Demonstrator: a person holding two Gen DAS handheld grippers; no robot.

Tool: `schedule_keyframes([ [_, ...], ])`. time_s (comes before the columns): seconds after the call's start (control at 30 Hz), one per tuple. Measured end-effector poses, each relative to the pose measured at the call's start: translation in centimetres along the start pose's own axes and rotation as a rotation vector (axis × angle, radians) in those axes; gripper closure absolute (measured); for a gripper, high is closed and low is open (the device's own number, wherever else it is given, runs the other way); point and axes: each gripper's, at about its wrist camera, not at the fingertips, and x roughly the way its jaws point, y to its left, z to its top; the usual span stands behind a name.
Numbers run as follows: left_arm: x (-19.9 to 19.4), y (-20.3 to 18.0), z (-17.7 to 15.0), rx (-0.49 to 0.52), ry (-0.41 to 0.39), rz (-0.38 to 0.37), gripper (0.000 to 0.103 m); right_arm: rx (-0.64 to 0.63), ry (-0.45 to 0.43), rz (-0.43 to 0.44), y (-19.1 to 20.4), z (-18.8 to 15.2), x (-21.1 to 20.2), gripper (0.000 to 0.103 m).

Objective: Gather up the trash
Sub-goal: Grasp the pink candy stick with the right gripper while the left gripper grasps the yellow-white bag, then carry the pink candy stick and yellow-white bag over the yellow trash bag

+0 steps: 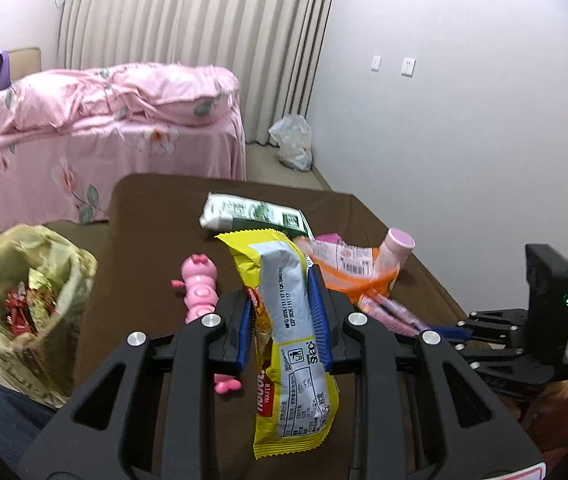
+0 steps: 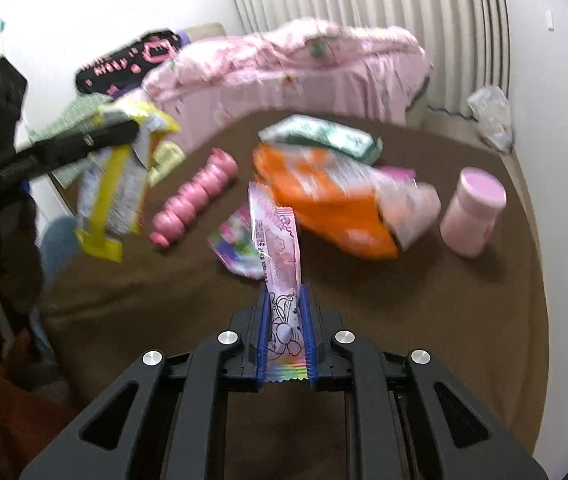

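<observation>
My left gripper (image 1: 282,300) is shut on a yellow wafer wrapper (image 1: 287,320) and holds it above the brown table (image 1: 144,216). It shows in the right wrist view (image 2: 112,184) at the left, lifted. My right gripper (image 2: 285,312) is shut on a pink candy wrapper (image 2: 278,248) just above the table (image 2: 423,320). An orange wrapper (image 2: 323,200), a green-white packet (image 2: 323,136) and a small colourful wrapper (image 2: 236,240) lie on the table. A bin lined with a yellowish bag (image 1: 28,300) holding wrappers stands left of the table.
A pink caterpillar toy (image 1: 200,288) and a pink bottle (image 2: 475,212) are on the table. A bed with pink bedding (image 1: 104,128) is behind. A white plastic bag (image 1: 291,140) lies on the floor by the curtain. The wall runs along the table's right side.
</observation>
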Motion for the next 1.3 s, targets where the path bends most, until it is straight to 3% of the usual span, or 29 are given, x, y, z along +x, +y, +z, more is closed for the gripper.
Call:
schedule_keyframes([
  [0.3, -5.2, 2.2, 2.8, 0.053, -0.166, 0.078, 0.079, -0.061, -0.146, 0.024, 3.7, 6.9, -2.0, 0.088],
  [0.53, -7.9, 8.3, 4.2, 0.025, -0.243, 0.207, 0.079, -0.150, -0.196, 0.027, 8.4, 12.5, -0.3, 0.088],
  [0.87, -9.4, 20.2, 2.4, -0.167, -0.284, 0.382, 0.079, -0.300, -0.165, 0.104, 15.9, 16.8, 5.5, 0.088],
  [1.1, -7.4, 27.6, -0.5, -0.324, -0.264, 0.513, 0.079, -0.348, -0.092, 0.151, 18.6, 18.6, 11.9, 0.088],
  [1.3, -3.4, 30.5, -2.0, -0.442, -0.164, 0.474, 0.079, -0.362, -0.020, 0.199, 20.4, 20.4, 17.7, 0.088],
])
